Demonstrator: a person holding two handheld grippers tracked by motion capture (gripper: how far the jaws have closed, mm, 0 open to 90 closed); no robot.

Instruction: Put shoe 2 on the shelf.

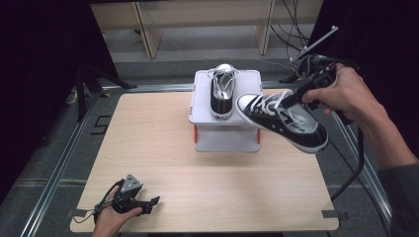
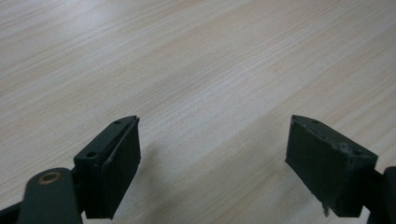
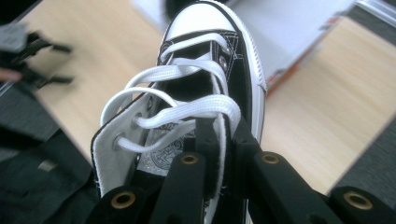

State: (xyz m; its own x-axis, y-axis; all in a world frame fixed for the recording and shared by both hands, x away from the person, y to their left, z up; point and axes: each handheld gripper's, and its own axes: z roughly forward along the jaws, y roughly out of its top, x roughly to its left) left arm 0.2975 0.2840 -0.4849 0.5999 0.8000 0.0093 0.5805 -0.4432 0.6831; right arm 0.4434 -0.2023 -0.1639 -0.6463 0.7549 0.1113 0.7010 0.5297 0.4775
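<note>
Black sneaker pinched in right tool, airborne.

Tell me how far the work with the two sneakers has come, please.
One black sneaker already stands on the white stand. The right gripper holds the second sneaker by its collar, in the air beside the stand; placing it likely remains. The left gripper rests open on the wooden table.

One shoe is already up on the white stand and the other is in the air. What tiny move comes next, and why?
Probably carry the held sneaker slightly left and set it beside the other sneaker. The right gripper is clamped on its side wall, it hangs at the white stand's right edge, and free space remains there.
</note>
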